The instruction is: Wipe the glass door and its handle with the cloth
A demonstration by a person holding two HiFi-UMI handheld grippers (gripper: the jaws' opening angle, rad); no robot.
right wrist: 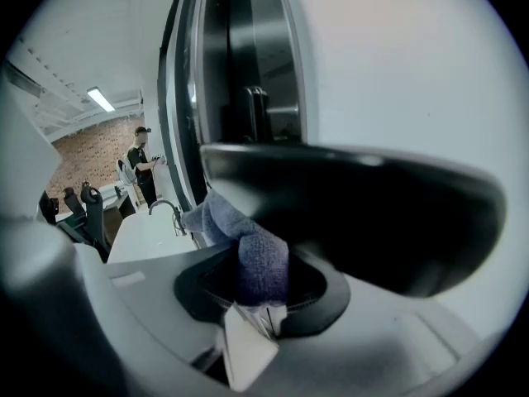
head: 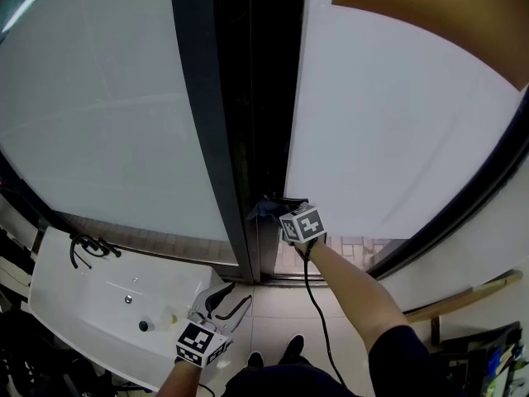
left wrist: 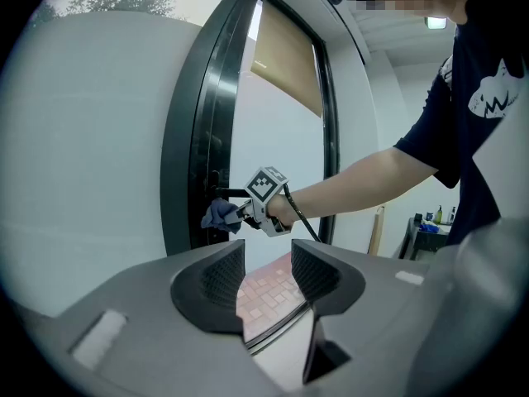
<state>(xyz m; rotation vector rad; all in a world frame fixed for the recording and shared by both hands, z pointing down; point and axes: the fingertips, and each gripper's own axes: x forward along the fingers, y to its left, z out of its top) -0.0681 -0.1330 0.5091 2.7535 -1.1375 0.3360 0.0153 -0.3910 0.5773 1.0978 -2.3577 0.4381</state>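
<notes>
The glass door (head: 397,114) stands in a dark frame (head: 219,139). My right gripper (head: 285,215) is shut on a blue-grey cloth (head: 264,209), which it presses against the dark door handle (head: 285,198) at the door's edge. In the right gripper view the cloth (right wrist: 227,222) bunches between the jaws under the black handle bar (right wrist: 364,213). The left gripper view shows the cloth (left wrist: 219,213) touching the handle (left wrist: 230,193). My left gripper (head: 221,303) hangs low and apart from the door, open and holding nothing (left wrist: 269,275).
A white sink counter (head: 91,304) with a black tap (head: 87,246) lies at the lower left under the left gripper. A wooden plank (head: 463,292) leans at the right. Tiled floor (head: 355,246) shows past the door. A person (right wrist: 140,160) stands far back.
</notes>
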